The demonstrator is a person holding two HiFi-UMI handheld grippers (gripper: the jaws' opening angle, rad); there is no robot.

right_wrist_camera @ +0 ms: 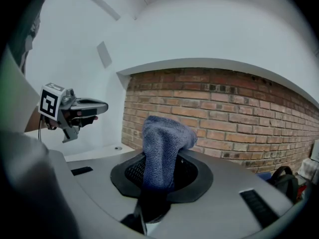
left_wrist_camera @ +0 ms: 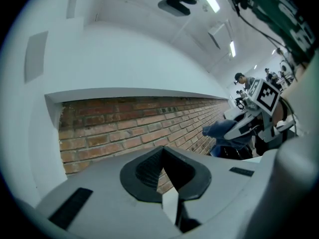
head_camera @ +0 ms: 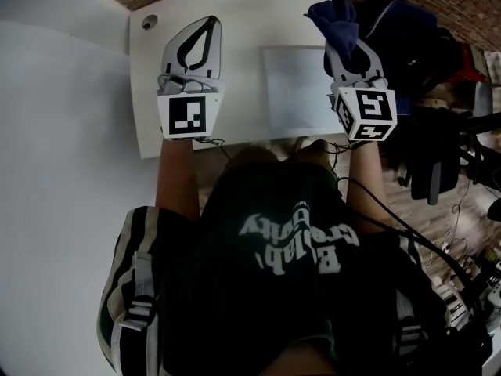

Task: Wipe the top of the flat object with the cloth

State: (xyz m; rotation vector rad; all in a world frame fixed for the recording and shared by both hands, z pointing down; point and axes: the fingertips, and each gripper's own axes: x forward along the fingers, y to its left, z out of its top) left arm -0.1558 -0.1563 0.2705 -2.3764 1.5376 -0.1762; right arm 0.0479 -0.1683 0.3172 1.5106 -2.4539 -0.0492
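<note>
The flat object (head_camera: 296, 88) is a pale rectangular sheet lying on the white table (head_camera: 243, 22), between my two grippers. My right gripper (head_camera: 338, 34) is held raised at the sheet's right edge and is shut on a dark blue cloth (head_camera: 335, 18). In the right gripper view the cloth (right_wrist_camera: 162, 143) stands bunched up out of the gripper (right_wrist_camera: 159, 158). My left gripper (head_camera: 207, 23) hovers to the left of the sheet with its jaw tips together and nothing between them. In the left gripper view this gripper (left_wrist_camera: 164, 151) points at the brick wall, and the cloth (left_wrist_camera: 222, 129) shows far right.
A round cable hole (head_camera: 149, 22) sits in the table's far left corner. Dark bags and clothing (head_camera: 407, 37) pile up right of the table. A brick wall (right_wrist_camera: 224, 103) runs behind it. Cables (head_camera: 407, 233) trail at lower right over the floor.
</note>
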